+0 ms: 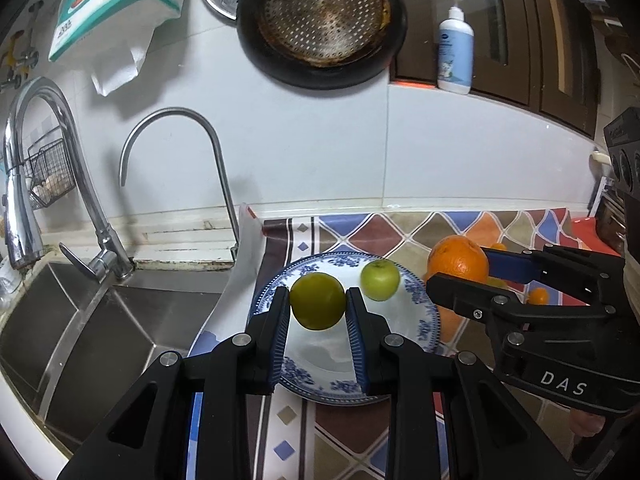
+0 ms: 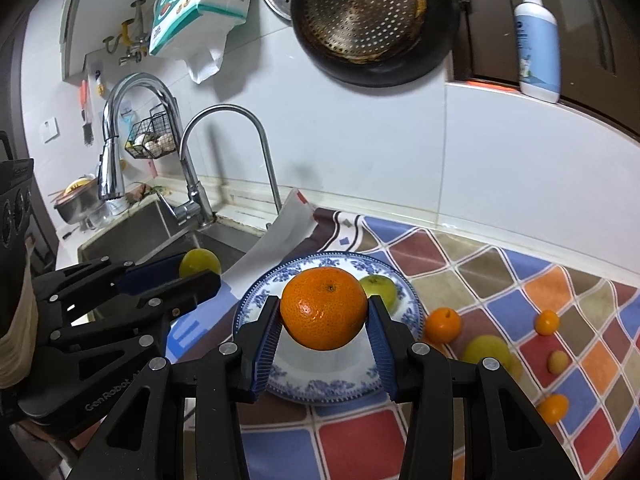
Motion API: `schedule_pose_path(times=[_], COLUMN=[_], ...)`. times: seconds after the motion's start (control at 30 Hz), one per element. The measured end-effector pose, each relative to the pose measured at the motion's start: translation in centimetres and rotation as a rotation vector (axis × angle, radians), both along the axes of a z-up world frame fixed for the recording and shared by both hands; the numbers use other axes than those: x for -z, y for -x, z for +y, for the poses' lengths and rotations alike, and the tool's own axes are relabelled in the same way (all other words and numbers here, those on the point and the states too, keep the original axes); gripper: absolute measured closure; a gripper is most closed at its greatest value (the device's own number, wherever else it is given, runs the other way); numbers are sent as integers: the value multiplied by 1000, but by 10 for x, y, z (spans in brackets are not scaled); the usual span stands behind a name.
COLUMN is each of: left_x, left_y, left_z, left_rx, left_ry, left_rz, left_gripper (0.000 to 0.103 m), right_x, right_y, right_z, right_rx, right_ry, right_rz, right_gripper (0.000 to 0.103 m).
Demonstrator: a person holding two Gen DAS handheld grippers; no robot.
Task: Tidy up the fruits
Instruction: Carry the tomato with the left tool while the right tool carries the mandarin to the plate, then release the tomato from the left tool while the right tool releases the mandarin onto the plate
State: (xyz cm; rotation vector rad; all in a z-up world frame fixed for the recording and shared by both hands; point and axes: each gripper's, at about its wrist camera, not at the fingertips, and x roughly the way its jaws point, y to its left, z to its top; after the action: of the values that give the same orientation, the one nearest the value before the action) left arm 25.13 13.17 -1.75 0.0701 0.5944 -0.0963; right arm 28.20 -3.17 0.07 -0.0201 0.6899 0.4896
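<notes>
My left gripper (image 1: 318, 300) is shut on a green fruit (image 1: 317, 301) and holds it above the blue-and-white plate (image 1: 420, 320). A green apple (image 1: 380, 280) lies on the plate. My right gripper (image 2: 324, 316) is shut on a large orange (image 2: 324, 308) above the same plate (image 2: 256, 304); this orange also shows in the left wrist view (image 1: 458, 260). In the right wrist view the left gripper (image 2: 188, 276) holds its green fruit (image 2: 200, 262) at the left. Several small oranges (image 2: 442, 324) and a yellow-green fruit (image 2: 486, 350) lie on the patterned mat (image 2: 500, 280).
A steel sink (image 1: 100, 320) with two taps (image 1: 40, 160) lies left of the plate. A dark pan (image 1: 320, 28) and a tissue pack (image 1: 116, 4) hang on the wall. A pump bottle (image 1: 454, 48) stands on the ledge at right.
</notes>
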Motion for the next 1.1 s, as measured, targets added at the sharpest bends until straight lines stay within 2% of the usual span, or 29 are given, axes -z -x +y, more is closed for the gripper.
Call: schedule_pose_path(times=[0.2,0.67,1.1], left_x=[14,62,94], left_y=[-18,-70,-96], left_z=[8,19,15], left_rx=[-1,35,80], left_ry=[-7,-28,-37], left_rz=[30,126,205], left_gripper=[75,75,74], right_x=[16,75,98], right_y=[-20,-67,-80], right_z=[12,31,33], right_rx=[-30,-51,-37], right_ry=[5,42,74], right_rz=[40,162,201], right_gripper=[59,59,59])
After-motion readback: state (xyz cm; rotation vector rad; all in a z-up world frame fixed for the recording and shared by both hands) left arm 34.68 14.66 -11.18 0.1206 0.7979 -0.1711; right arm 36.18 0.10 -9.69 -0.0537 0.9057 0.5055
